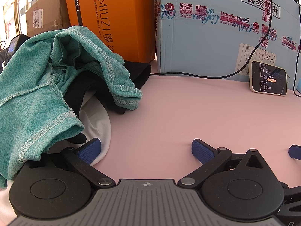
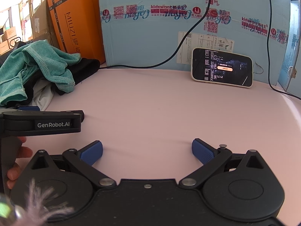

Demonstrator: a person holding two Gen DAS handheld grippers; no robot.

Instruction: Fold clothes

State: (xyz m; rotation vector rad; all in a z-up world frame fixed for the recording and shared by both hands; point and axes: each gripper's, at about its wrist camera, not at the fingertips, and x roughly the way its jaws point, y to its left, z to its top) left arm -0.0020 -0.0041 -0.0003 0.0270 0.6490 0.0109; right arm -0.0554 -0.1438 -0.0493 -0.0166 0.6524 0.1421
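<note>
Pink table [image 2: 150,113], boxes [image 2: 150,37] behind, clothes pile [image 1: 47,79].

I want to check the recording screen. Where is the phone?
The phone stands on its long edge at the back right of the pink table, leaning against the blue box, right of the clothes pile.

"MIUZI" is being shown in dark letters on the orange box [image 1: 111,18], and again on its black bands. Just right of that box, "kidswant" is being repeated in red on the tape across the light blue box [image 2: 150,43], with "套装" being carried in a black frame near its top. "GenRobot.AI" is being displayed on the left gripper [image 2: 53,125].
</note>
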